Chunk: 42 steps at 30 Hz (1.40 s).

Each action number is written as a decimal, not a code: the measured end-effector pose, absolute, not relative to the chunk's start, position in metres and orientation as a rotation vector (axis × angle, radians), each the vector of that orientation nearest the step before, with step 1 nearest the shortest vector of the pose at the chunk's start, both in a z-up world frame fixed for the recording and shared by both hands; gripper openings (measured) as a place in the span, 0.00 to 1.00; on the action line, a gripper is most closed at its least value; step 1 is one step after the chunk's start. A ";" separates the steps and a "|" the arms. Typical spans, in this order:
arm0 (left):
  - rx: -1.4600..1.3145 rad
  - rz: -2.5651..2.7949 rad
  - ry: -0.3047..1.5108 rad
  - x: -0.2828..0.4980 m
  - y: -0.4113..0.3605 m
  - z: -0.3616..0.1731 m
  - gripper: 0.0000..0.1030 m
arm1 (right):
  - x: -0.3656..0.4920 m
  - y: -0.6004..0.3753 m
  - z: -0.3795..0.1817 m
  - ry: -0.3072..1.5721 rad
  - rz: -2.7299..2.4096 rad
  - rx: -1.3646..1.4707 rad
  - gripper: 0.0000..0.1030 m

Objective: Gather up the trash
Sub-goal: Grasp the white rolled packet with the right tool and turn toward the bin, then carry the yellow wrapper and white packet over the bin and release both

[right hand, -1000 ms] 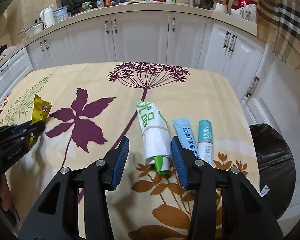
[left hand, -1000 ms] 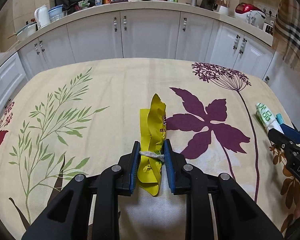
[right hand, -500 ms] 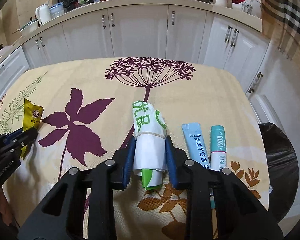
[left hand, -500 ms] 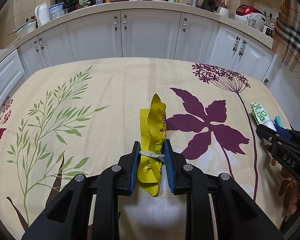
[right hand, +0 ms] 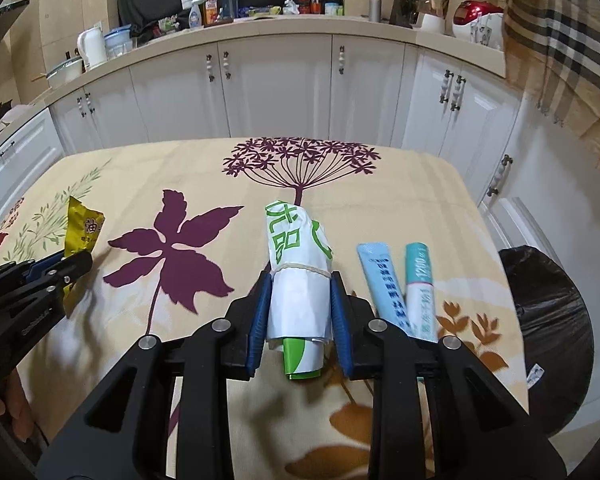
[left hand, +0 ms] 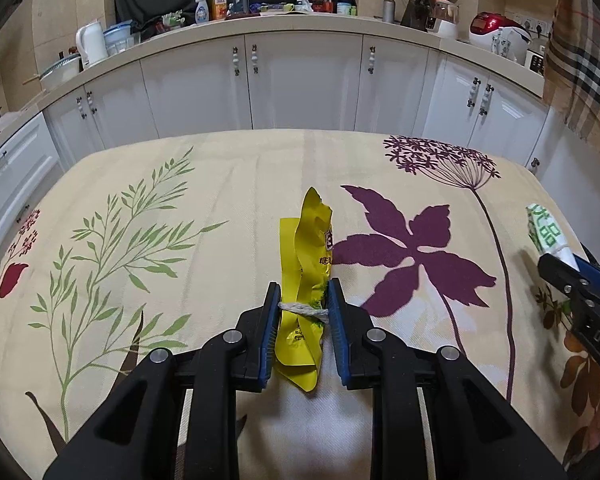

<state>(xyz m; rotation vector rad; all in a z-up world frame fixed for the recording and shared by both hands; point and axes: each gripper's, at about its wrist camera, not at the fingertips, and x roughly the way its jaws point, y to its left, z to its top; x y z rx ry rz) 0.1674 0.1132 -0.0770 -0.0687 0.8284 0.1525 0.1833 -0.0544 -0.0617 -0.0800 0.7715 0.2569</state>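
Note:
My left gripper (left hand: pixel 303 310) is shut on a crumpled yellow snack wrapper (left hand: pixel 310 264) tied with string, held just above the flowered tablecloth (left hand: pixel 148 232). My right gripper (right hand: pixel 299 304) is shut on a rolled white-and-green bag (right hand: pixel 296 264) bound with a rubber band, lifted slightly off the cloth. The yellow wrapper also shows in the right wrist view (right hand: pixel 82 236), and the white-and-green bag in the left wrist view (left hand: pixel 548 234). Each gripper appears at the edge of the other's view.
Two tubes, light blue (right hand: pixel 384 284) and teal (right hand: pixel 420 288), lie on the cloth right of my right gripper. A bin with a black bag (right hand: pixel 548 328) stands beside the table's right edge. White cabinets (left hand: pixel 300 84) and a cluttered counter run behind.
My right gripper closed on the white-and-green bag and raised it a little. My left gripper kept its hold on the yellow wrapper and barely moved.

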 end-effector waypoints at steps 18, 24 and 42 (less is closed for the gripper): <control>-0.004 0.027 0.741 0.146 0.044 -0.046 0.24 | 0.126 -0.133 -0.032 0.659 0.115 -0.024 0.27; 0.040 -0.063 0.714 0.142 0.000 -0.038 0.24 | 0.113 -0.175 -0.030 0.638 0.030 0.010 0.27; 0.115 -0.292 0.616 0.153 -0.132 -0.023 0.24 | 0.099 -0.277 -0.029 0.573 -0.171 0.068 0.27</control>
